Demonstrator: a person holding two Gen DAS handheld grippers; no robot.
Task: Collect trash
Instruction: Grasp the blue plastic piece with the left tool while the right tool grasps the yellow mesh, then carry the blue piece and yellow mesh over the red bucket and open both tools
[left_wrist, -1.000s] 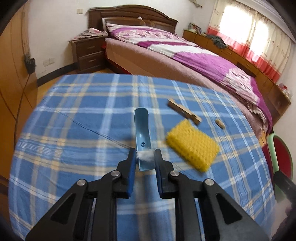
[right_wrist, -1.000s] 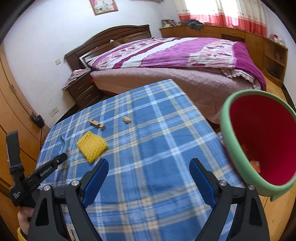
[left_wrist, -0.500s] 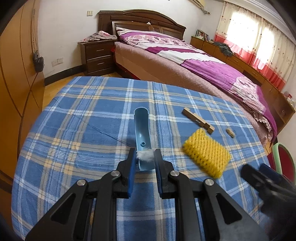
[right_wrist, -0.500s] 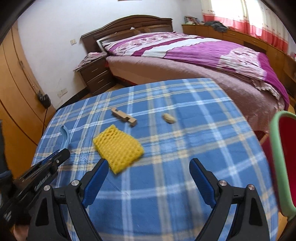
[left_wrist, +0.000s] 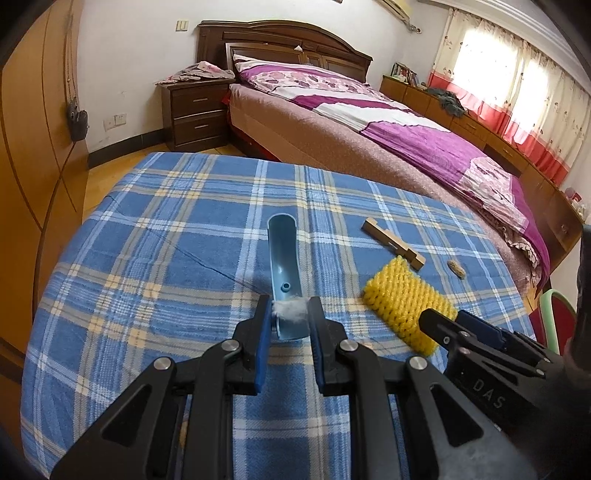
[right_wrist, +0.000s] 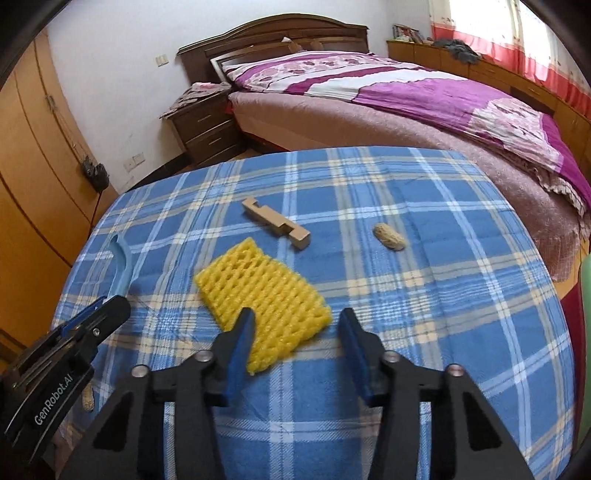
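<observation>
We're mid-pickup on the yellow foam net (right_wrist: 263, 309), lying near the middle of the blue plaid table (right_wrist: 424, 295). The right gripper (right_wrist: 297, 334) is straddling its near corner; its jaws have just been closing, pads not yet pressing the foam, so no grip for now. The left gripper (left_wrist: 290, 319) is clamping a blue plastic scoop (left_wrist: 285, 269) with a white fluff tuft (left_wrist: 291, 309) at the left side. Wooden piece (right_wrist: 276, 222) and peanut (right_wrist: 388, 237) are lying farther off, still to collect. Next, we reckon: finish the squeeze, lift, carry to the red bin (left_wrist: 557, 319) at the far right.
</observation>
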